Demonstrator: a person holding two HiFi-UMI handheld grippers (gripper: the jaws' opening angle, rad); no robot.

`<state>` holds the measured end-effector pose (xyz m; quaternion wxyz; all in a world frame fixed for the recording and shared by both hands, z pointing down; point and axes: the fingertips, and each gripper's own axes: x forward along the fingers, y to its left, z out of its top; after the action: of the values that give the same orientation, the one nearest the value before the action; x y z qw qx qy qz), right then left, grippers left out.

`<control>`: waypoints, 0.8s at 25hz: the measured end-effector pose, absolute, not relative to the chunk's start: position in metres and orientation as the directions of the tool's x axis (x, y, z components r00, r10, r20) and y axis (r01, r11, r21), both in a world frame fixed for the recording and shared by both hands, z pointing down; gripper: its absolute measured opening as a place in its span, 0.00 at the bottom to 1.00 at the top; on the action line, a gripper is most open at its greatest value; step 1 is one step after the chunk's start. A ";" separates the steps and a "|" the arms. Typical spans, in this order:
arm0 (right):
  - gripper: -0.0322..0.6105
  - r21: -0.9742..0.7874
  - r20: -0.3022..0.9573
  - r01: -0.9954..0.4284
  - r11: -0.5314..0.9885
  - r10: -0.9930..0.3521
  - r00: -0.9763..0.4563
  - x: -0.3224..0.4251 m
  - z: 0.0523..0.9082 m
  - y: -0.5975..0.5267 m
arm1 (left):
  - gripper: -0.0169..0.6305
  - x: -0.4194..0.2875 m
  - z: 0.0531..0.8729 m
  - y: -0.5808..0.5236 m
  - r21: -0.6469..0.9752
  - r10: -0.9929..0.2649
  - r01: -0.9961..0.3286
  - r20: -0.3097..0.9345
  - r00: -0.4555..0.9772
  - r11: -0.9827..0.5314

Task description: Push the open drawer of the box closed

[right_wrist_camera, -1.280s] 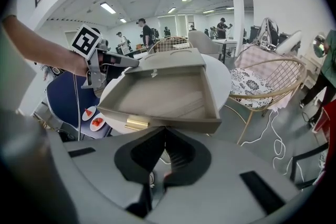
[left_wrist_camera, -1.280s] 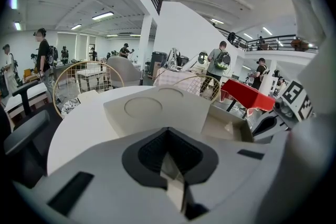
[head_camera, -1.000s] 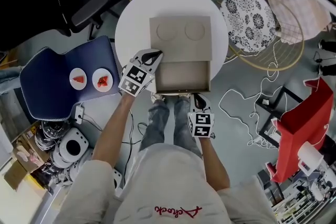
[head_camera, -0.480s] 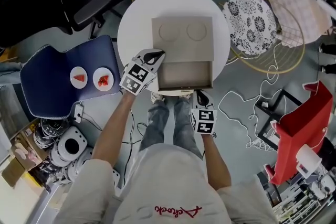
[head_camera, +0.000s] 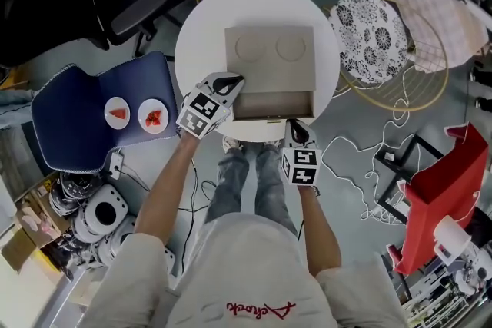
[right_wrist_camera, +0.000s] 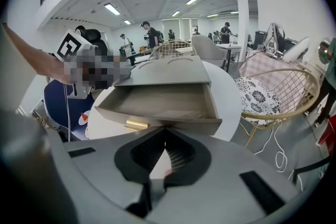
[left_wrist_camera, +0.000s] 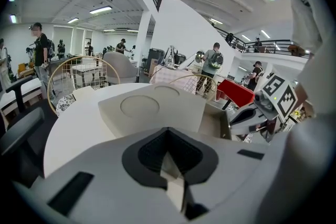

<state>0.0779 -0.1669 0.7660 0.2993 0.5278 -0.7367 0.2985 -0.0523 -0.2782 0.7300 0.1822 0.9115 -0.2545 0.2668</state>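
A beige box [head_camera: 269,56] with two round recesses in its lid stands on the round white table [head_camera: 201,27]. Its drawer [head_camera: 274,105] sticks out a short way toward me and looks empty. My right gripper [head_camera: 296,125] is shut, with its tips pressed against the drawer front [right_wrist_camera: 157,122] beside the brass handle [right_wrist_camera: 135,125]. My left gripper [head_camera: 234,80] is also shut. It rests at the box's near left corner, with the box [left_wrist_camera: 152,110] just beyond its tips [left_wrist_camera: 168,132]. The right gripper [right_wrist_camera: 165,132] holds nothing.
A blue chair [head_camera: 69,130] with two small plates [head_camera: 134,115] stands to the left. Patterned stools [head_camera: 367,34] and a wire-frame chair [head_camera: 423,88] are at the back and right. White cables [head_camera: 354,157] and a red object [head_camera: 446,188] lie on the floor to the right.
The right gripper has moved forward against the drawer front, and the drawer has slid partway into the box. The left gripper has stayed at the box's corner.
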 end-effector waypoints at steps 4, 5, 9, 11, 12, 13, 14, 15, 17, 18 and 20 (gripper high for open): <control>0.07 -0.123 0.748 -0.955 0.269 -0.608 -0.268 0.079 0.765 -0.184 | 0.05 -0.053 0.729 -0.279 0.201 -0.358 -0.556 0.581 0.730 -0.807; 0.07 -0.121 0.746 -0.955 0.273 -0.609 -0.268 0.079 0.765 -0.188 | 0.05 -0.053 0.729 -0.279 0.203 -0.356 -0.554 0.582 0.731 -0.807; 0.07 -0.111 0.742 -0.951 0.287 -0.613 -0.271 0.081 0.763 -0.207 | 0.04 -0.054 0.729 -0.281 0.208 -0.346 -0.549 0.586 0.732 -0.809; 0.07 -0.107 0.741 -0.949 0.296 -0.612 -0.274 0.080 0.763 -0.215 | 0.04 -0.054 0.729 -0.282 0.212 -0.341 -0.546 0.587 0.734 -0.811; 0.07 -0.106 0.741 -0.948 0.300 -0.612 -0.277 0.080 0.763 -0.218 | 0.04 -0.054 0.728 -0.282 0.214 -0.339 -0.544 0.587 0.736 -0.811; 0.07 -0.104 0.740 -0.947 0.305 -0.612 -0.278 0.080 0.762 -0.221 | 0.05 -0.054 0.728 -0.282 0.217 -0.336 -0.542 0.586 0.738 -0.812; 0.07 -0.103 0.739 -0.946 0.308 -0.613 -0.280 0.079 0.762 -0.224 | 0.04 -0.054 0.727 -0.282 0.219 -0.334 -0.540 0.584 0.740 -0.813; 0.08 -0.102 0.737 -0.945 0.310 -0.614 -0.281 0.079 0.762 -0.227 | 0.05 -0.054 0.727 -0.282 0.220 -0.332 -0.538 0.583 0.741 -0.814; 0.07 -0.102 0.735 -0.945 0.310 -0.617 -0.282 0.078 0.762 -0.231 | 0.04 -0.054 0.728 -0.282 0.222 -0.330 -0.535 0.581 0.744 -0.815; 0.07 -0.103 0.733 -0.945 0.310 -0.618 -0.282 0.077 0.763 -0.233 | 0.04 -0.054 0.728 -0.282 0.223 -0.328 -0.533 0.581 0.745 -0.816; 0.07 -0.104 0.731 -0.945 0.310 -0.621 -0.284 0.077 0.764 -0.239 | 0.04 -0.054 0.729 -0.282 0.224 -0.323 -0.529 0.582 0.746 -0.818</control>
<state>0.0768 -0.2391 0.7638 0.2963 0.5197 -0.7532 0.2735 -0.0544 -0.2825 0.7295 0.1912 0.9146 -0.2328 0.2696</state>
